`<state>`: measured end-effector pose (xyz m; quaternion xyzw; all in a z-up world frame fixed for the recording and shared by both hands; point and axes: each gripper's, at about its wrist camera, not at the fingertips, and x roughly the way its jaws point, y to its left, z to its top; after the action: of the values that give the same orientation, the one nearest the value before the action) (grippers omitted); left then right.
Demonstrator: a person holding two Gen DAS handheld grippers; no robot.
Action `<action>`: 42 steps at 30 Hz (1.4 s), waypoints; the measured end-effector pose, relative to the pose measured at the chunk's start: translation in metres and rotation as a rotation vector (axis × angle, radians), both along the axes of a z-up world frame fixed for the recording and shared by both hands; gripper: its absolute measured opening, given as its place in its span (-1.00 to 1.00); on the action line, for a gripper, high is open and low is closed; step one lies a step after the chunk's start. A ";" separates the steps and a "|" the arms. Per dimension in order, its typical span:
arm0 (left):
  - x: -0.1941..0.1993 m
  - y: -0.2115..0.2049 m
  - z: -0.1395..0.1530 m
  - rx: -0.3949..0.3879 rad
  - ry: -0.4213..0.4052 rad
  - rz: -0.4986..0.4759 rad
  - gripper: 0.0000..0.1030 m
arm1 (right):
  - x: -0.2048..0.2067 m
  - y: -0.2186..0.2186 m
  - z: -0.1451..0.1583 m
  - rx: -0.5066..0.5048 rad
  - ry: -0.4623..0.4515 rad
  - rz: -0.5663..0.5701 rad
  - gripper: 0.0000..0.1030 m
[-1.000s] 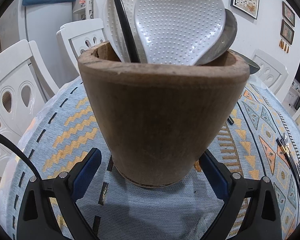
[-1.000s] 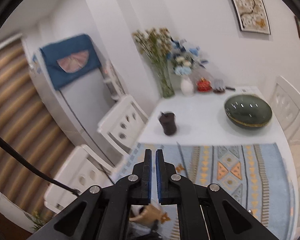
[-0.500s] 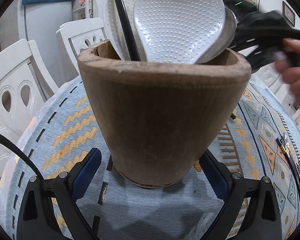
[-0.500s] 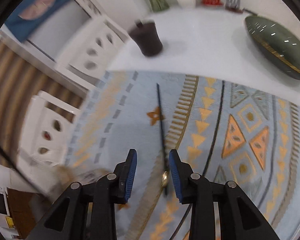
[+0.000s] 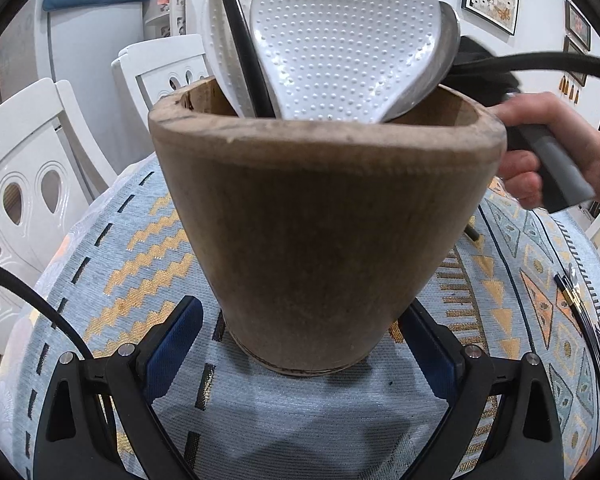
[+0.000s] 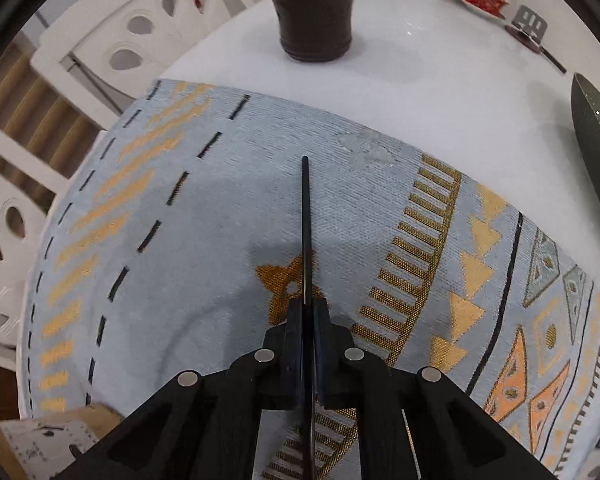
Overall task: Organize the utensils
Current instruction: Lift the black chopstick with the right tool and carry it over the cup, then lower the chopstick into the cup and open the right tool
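A: Chopstick (image 6: 306,232), black and thin, lies straight along the gap of the right gripper (image 6: 309,312), its far end pointing away over the patterned cloth (image 6: 228,208).

B: Are the jaws on it?

A: Yes. They have just been closing, and now the two blue-faced fingers (image 6: 293,336) sit pressed together with the stick pinched between them. The near part of the stick runs back under the gripper body.

B: Does it touch the cloth?

A: I cannot tell; it lies low over a gold star in the weave, with a soft shadow around it.

B: And the other utensils?

A: They stand in the wooden holder (image 5: 324,216), seen from the left wrist: a white dimpled rice paddle (image 5: 340,40) in front, a second white paddle (image 5: 220,40) behind it, a black handle (image 5: 242,40) slanting across them, and a metal spoon bowl (image 5: 444,56) peeking out at the right.

B: The left gripper?

A: The left gripper (image 5: 300,336) has its jaws spread wide to either side of the holder's base. The blue pad (image 5: 180,332) on the left stands clear of the wood; the other side is partly hidden behind the holder, so contact there is unclear.

B: Anything beyond?

A: A hand (image 5: 556,152) around a grey grip at the holder's right, more thin black utensils (image 5: 580,304) on the cloth's right edge, a dark cup (image 6: 312,12) and a dark green bowl (image 6: 592,140) on the white table (image 6: 420,72), and white chairs (image 5: 24,168) around it.
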<state>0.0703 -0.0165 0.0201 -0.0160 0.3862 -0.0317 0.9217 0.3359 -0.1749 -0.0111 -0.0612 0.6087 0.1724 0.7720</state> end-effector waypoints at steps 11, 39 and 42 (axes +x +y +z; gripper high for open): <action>0.001 0.001 0.000 0.001 0.001 -0.001 0.92 | -0.119 -0.104 0.139 0.284 -0.285 -0.156 -0.91; 0.002 0.003 -0.001 0.003 0.008 -0.003 0.92 | -0.177 0.060 0.224 0.458 -0.691 -0.016 -0.91; 0.002 0.003 -0.001 0.004 0.008 -0.002 0.92 | -0.176 0.061 0.214 0.450 -0.671 -0.010 -0.91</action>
<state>0.0727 -0.0138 0.0195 -0.0139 0.3897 -0.0320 0.9203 0.1602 -0.1136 0.2033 0.0597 0.2702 0.2680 0.9228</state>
